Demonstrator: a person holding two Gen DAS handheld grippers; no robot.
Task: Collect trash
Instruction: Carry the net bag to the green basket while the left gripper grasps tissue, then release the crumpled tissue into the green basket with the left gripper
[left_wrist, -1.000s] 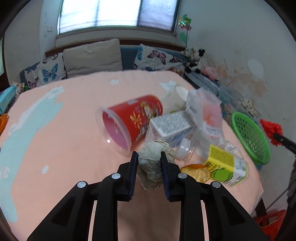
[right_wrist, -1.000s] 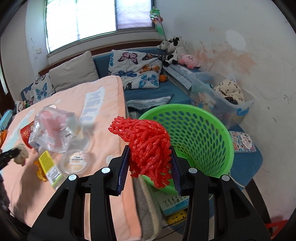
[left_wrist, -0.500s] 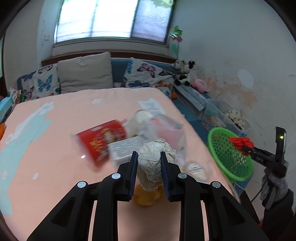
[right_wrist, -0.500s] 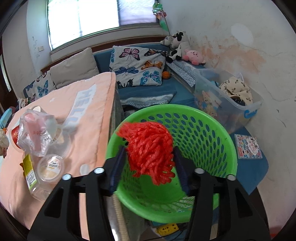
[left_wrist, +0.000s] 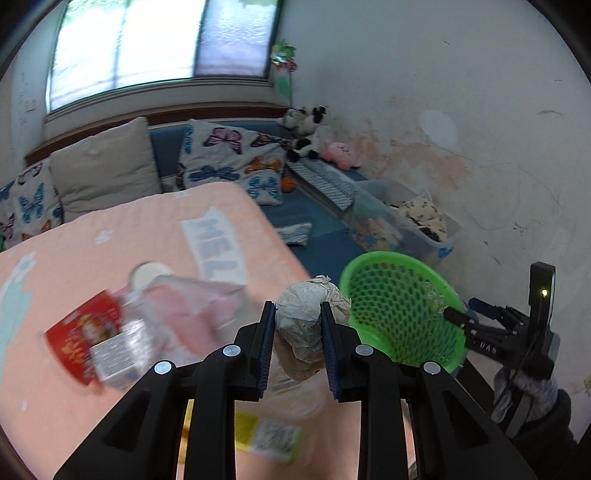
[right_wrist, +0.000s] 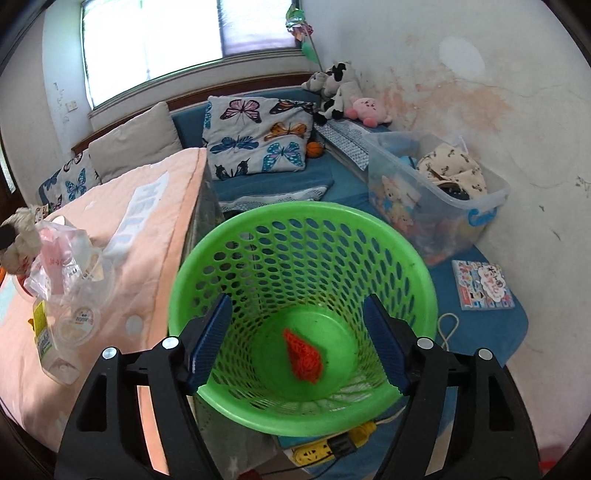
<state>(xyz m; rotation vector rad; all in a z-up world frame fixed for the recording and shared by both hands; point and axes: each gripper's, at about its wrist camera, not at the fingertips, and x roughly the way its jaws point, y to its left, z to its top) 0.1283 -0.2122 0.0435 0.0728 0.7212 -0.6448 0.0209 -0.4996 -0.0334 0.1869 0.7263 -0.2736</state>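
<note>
My left gripper (left_wrist: 297, 345) is shut on a crumpled paper ball (left_wrist: 308, 325), held above the table's right edge, left of the green basket (left_wrist: 397, 288). My right gripper (right_wrist: 297, 345) is open and empty over the green basket (right_wrist: 255, 229). A red mesh net (right_wrist: 304, 356) lies on the basket's bottom. In the right wrist view the paper ball (right_wrist: 20, 236) shows at the far left. More trash lies on the peach table (left_wrist: 110, 236): a red cup (left_wrist: 79, 341), a clear plastic bag (left_wrist: 184, 314) and a yellow-labelled bottle (left_wrist: 266, 437).
A clear storage bin (right_wrist: 436, 195) with toys stands behind the basket by the wall. A blue bench with butterfly pillows (right_wrist: 258, 136) runs along the back. A yellow power strip (right_wrist: 328, 448) lies on the floor under the basket. A booklet (right_wrist: 482, 284) lies on the blue mat.
My right gripper moved over the basket, opened and let the red net fall in. My left gripper lifted the paper ball and carried it right, toward the basket.
</note>
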